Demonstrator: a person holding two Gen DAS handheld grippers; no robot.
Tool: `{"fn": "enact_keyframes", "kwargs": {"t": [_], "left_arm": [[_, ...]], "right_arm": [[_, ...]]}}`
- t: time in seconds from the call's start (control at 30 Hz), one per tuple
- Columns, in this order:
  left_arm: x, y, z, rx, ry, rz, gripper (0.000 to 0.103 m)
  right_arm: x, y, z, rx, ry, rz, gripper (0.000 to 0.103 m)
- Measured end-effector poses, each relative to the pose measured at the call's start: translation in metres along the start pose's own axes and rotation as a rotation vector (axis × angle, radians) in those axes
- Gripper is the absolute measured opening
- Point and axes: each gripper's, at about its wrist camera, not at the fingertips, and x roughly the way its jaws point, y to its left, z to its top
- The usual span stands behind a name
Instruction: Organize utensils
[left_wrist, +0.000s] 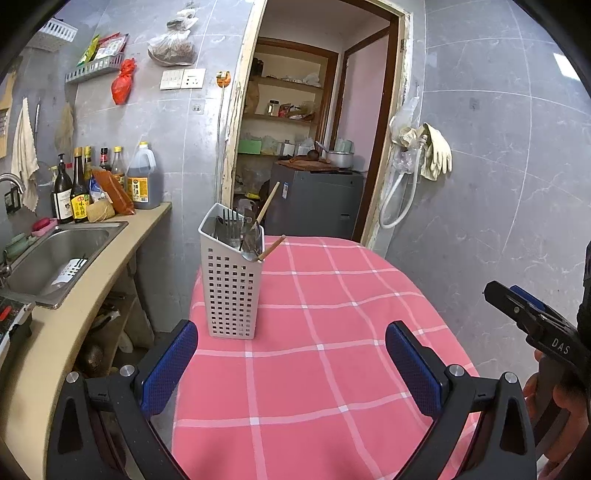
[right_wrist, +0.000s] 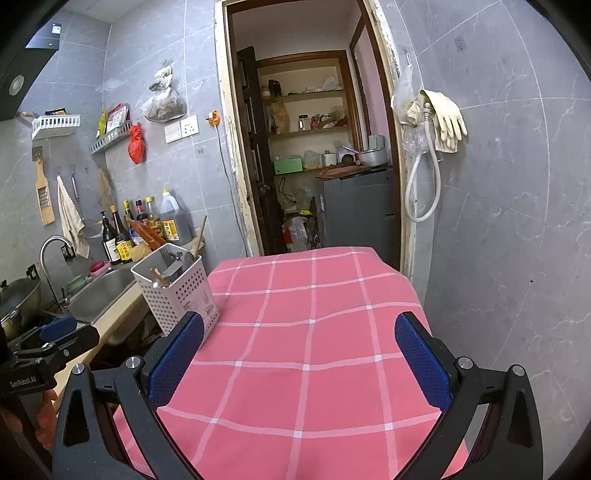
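at the far left of the left wrist view we note a steel sink (left_wrist: 64, 254) set in a beige counter (left_wrist: 92, 306), with a row of sauce bottles (left_wrist: 79, 188) and a large oil jug (left_wrist: 143, 177) standing behind it against the grey tiled wall. moving right, we find the left gripper (left_wrist: 291, 365) held above the near edge of the table, its two blue-padded fingers (left_wrist: 168, 369) spread wide with nothing between them. beyond and between those fingers stands the white perforated utensil holder (left_wrist: 231, 291), upright on the pink checked tablecloth (left_wrist: 332, 350) near the table's left edge. inside it we see a dark fork (left_wrist: 229, 221), other metal utensils we cannot identify singly, and two wooden chopsticks (left_wrist: 271, 248), one leaning out over the rim, the other rising higher. behind the table an open doorway (left_wrist: 314, 122) shows shelves and a grey appliance, and pale rubber gloves (left_wrist: 436, 151) hang on the wall to its right. at the right edge of this view the right gripper (right_wrist: 299, 365) appears side-on, held by a hand (left_wrist: 554, 402). in the right wrist view its blue-padded fingers (right_wrist: 423, 365) are likewise spread apart and empty, over the cloth; the holder sits to their left, just beyond the left finger. the rest of the cloth shows only its white grid.
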Motion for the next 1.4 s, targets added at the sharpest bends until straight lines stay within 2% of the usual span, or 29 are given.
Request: {"fn": "enact_keyframes", "kwargs": {"t": [1.4], "left_arm": [[-0.0032,0.0021,-0.0017,-0.013,0.006,0.014,0.102]], "right_arm": [[0.0049,-0.0010,0.0010,0.006,0.010,-0.002,0.102]]}}
